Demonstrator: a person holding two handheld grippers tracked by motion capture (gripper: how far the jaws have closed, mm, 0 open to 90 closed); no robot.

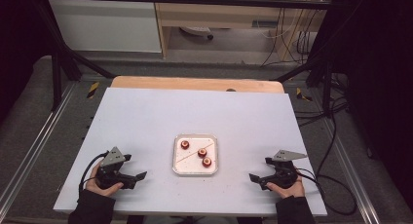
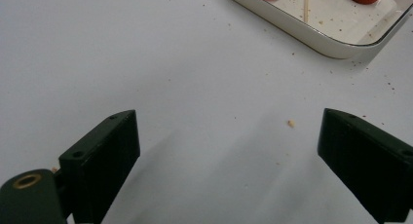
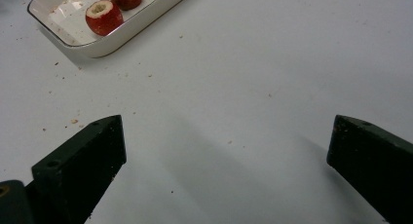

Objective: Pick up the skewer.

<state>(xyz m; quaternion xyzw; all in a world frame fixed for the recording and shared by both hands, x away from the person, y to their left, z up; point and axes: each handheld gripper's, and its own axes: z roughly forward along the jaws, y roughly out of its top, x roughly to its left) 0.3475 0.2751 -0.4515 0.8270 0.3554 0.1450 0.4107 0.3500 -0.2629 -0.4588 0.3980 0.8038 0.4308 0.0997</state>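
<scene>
Floor, cables [image 1: 311, 117] overhead; crumbs [image 3: 74, 121] beside right tongs [image 3: 226, 156].

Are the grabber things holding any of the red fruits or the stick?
No, nothing is held. The left hand-held gripper and right hand-held gripper are open on the table; the fruits and stick lie in the tray.

A white tabletop in a dim workroom, framed by black metal bars.

The white tabletop [image 1: 146, 112] lies over a wooden board [image 1: 195, 83] whose pale edge shows at the far side. Grey floor [image 1: 29, 131] surrounds it, with metal rails [image 1: 44, 136] running along both sides. Beyond stand a white cabinet [image 1: 104, 24] and a light wooden desk [image 1: 219, 14]. Black cables [image 1: 292, 39] hang at the far right and trail across the floor.
</scene>
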